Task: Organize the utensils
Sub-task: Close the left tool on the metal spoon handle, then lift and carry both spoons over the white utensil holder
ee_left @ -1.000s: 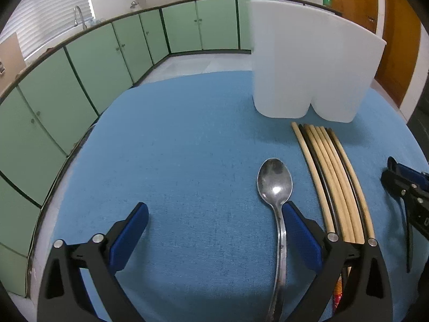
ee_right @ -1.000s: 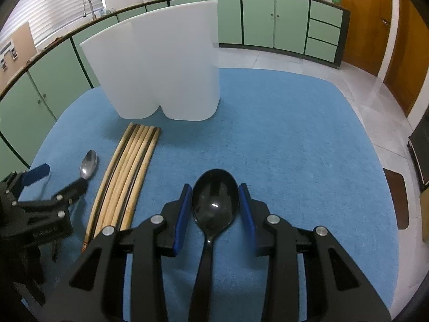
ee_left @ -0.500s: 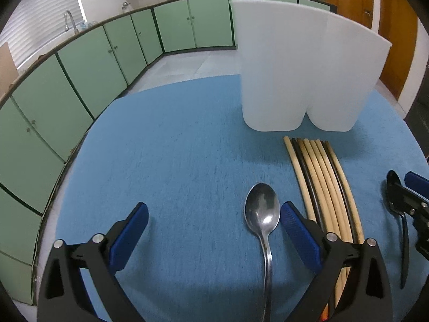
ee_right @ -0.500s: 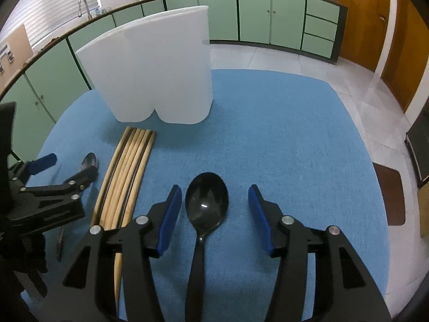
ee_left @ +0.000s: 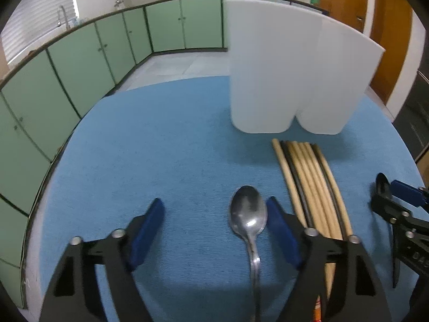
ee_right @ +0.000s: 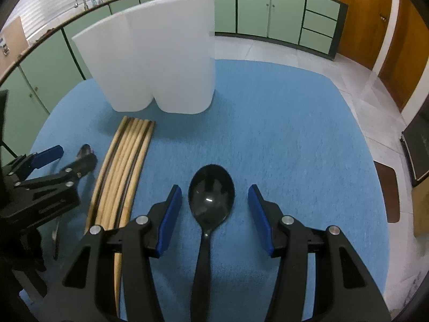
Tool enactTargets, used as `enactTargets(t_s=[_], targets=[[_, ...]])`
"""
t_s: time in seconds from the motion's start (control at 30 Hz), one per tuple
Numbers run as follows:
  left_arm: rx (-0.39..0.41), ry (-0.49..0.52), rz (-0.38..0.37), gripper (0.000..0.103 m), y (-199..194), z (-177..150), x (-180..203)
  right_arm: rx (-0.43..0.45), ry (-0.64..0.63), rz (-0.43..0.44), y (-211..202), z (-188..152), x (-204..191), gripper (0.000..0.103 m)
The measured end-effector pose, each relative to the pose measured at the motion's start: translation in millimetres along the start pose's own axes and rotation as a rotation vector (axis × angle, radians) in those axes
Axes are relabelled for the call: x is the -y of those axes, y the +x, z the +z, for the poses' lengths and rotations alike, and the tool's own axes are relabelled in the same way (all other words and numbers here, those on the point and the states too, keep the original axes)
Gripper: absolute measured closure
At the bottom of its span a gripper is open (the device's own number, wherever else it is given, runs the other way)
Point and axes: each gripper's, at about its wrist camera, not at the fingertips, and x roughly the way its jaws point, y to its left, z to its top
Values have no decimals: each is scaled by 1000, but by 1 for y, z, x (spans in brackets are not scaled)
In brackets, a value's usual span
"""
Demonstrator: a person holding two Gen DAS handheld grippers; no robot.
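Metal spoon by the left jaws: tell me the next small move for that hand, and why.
Probably shift the left gripper a little toward the chopsticks before it shuts. Its jaws have just been closing, and the metal spoon lies between them but hard against one blue pad, with a wide gap to the other. Centred, the handle should be caught squarely. The pads do not press on it yet.

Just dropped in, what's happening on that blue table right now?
A person holds a gripper in each hand over laid-out utensils. The left gripper straddles the metal spoon; its jaws have just been closing but aren't clamped yet. The right gripper is open around the black spoon, pads clear of it. Chopsticks lie between the spoons. The white holder stands behind them; no utensil shows in it.
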Motion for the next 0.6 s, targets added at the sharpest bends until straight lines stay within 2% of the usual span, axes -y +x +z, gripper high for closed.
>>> enactTargets(t_s=[0.1, 0.17, 0.2, 0.23, 0.27, 0.3, 0.4, 0.5, 0.6], targets=[[0, 7, -21, 49, 0, 1, 2, -11, 0, -28, 3, 4, -7, 52], [-2, 17, -40, 64, -1, 3, 5, -21, 3, -44, 5, 6, -11, 52], [-2, 21, -49, 69, -2, 3, 8, -22, 2, -50, 6, 7, -13, 53], [-1, 26, -62, 75, -2, 4, 10, -23, 0, -53, 7, 9, -16, 57], [-1, 28, -63, 75, -3, 4, 12, -22, -4, -52, 8, 6, -19, 65], [1, 30, -61, 75, -3, 4, 14, -22, -6, -49, 9, 7, -21, 69], [13, 36, -72, 75, -3, 1, 14, -7, -8, -26, 8, 9, -23, 69], [55, 15, -119, 75, -13, -6, 8, 107, 9, 70, -9, 7, -17, 69], [179, 5, -176, 75, -38, -19, 2, 256, 4, 145, -35, 4, -12, 69]])
